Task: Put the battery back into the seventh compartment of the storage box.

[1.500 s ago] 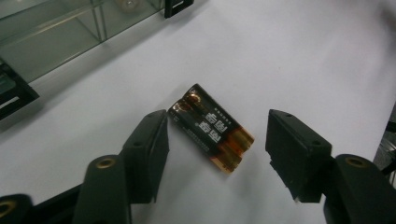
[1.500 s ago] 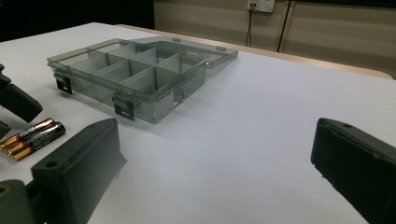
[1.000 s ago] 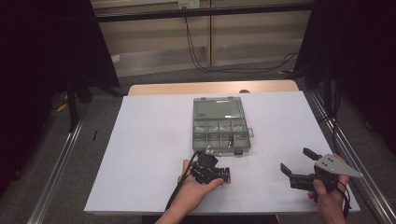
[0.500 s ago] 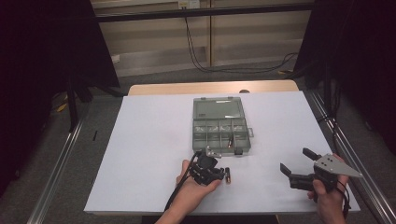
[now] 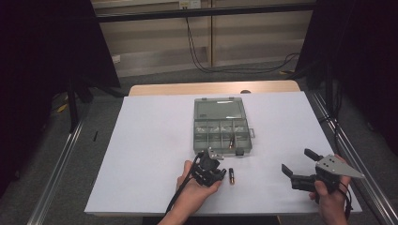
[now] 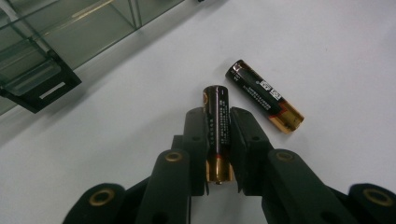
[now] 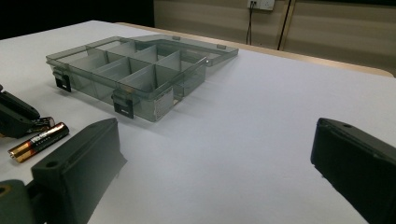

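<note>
Left gripper view: tool (image 6: 218,140) half-hides one battery (image 6: 217,122).

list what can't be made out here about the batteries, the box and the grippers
- Held battery: left gripper view, its sides are covered by the left gripper, whose jaws have just been closing on it.
- Loose battery: left gripper view, label print too small to read.
- Compartment box: high view, the thin item inside is too small to name.
- Right gripper: right gripper view, both jaws cut off by the bottom edge.
</note>
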Demonstrator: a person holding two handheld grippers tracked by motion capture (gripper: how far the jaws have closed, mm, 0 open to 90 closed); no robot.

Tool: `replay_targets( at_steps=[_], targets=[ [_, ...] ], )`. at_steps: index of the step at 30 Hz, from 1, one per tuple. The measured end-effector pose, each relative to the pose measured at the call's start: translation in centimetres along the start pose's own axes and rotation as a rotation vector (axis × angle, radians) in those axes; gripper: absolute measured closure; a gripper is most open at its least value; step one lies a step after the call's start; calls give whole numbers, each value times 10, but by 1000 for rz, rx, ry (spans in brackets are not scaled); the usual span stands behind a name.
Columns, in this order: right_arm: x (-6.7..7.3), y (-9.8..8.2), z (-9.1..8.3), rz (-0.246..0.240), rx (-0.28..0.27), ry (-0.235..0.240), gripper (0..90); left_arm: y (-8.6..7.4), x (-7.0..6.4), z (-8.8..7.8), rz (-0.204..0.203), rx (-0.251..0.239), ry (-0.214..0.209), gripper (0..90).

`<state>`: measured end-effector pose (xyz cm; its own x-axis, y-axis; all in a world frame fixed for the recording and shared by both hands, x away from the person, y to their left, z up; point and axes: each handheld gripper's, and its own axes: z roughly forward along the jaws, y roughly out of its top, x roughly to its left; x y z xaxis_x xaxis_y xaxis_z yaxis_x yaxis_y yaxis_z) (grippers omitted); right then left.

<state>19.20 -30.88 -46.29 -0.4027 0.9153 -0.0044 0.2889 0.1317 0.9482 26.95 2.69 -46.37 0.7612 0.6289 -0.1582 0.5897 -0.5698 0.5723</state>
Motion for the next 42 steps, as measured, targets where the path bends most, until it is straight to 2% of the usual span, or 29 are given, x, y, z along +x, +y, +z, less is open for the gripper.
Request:
replay_targets(
  at_steps=[6, 7, 11, 12, 13, 14, 26, 33, 38, 40, 42],
  targets=[
    [0, 0, 0, 5, 1, 3, 10, 3, 3, -4, -13, -19, -5, 770],
    [0, 0, 0, 7, 4, 4, 10, 4, 4, -5, -4, -17, -9, 770],
    [1, 0, 0, 5, 0, 1, 10, 6, 5, -8, -20, -27, -13, 770],
    [0, 0, 0, 0, -2, -1, 10, 7, 8, -9, -9, -25, -29, 770],
    [0, 0, 0, 0, -3, -1, 10, 8, 7, -9, -26, -33, -30, 770],
    [0, 0, 0, 0, -3, -1, 11, 9, 9, -10, -23, -28, -41, 770],
    [0, 1, 3, 4, -3, 5, 10, 19, 13, -19, -29, -59, -40, 770],
    [1, 1, 3, -4, -8, 5, 10, 26, 24, -27, -44, -81, -67, 770],
    [2, 1, 3, 0, -6, 4, 10, 32, 29, -32, -53, -95, -67, 769],
    [2, 1, 3, -3, -5, 6, 10, 34, 30, -32, -59, -98, -55, 770],
    [2, 1, 3, -4, -8, 4, 10, 36, 32, -33, -55, -99, -64, 769]
  ],
)
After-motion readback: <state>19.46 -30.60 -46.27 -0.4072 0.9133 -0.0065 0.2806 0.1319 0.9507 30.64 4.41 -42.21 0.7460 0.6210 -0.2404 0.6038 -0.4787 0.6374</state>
